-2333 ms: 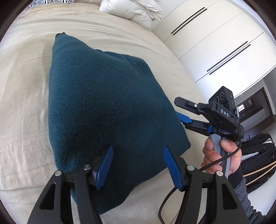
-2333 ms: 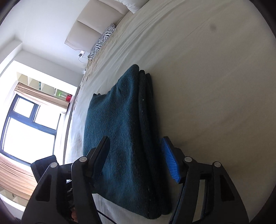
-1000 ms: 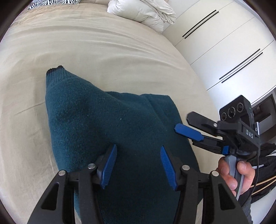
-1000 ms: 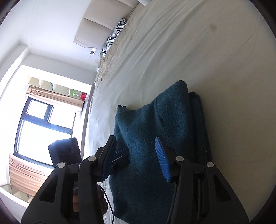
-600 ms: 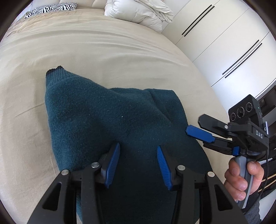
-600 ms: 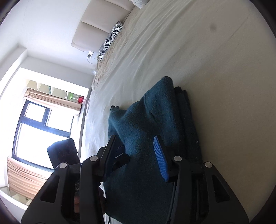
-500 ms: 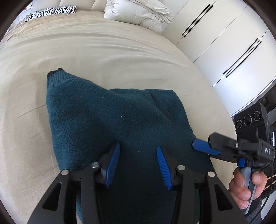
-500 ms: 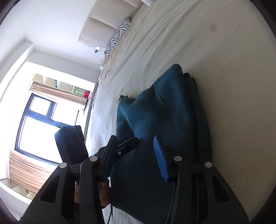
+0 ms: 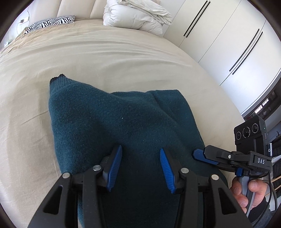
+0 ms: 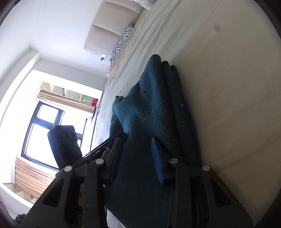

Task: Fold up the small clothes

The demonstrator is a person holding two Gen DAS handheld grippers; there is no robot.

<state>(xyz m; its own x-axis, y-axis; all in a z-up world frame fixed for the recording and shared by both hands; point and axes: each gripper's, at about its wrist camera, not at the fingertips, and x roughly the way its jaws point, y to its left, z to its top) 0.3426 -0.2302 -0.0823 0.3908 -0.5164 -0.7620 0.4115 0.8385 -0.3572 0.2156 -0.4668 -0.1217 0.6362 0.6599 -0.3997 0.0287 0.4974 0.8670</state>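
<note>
A dark teal knit sweater (image 9: 123, 126) lies folded in several layers on the beige bed sheet (image 9: 87, 57); it also shows in the right wrist view (image 10: 151, 108), its stacked edges facing right. My left gripper (image 9: 139, 164) is open, with its blue pads just above the sweater's near part and nothing between them. My right gripper (image 10: 137, 157) is open over the sweater's near right edge. It also shows in the left wrist view (image 9: 202, 155) at the sweater's right side, held by a hand.
A zebra-print pillow (image 9: 51, 22) and a white duvet heap (image 9: 137, 15) lie at the head of the bed. White wardrobe doors (image 9: 228, 43) stand to the right. A window (image 10: 47, 133) is on the far side.
Both grippers have come in closer over the sweater's near edge. The right gripper has moved to the sweater's right side. The sweater's top layer has bunched up slightly.
</note>
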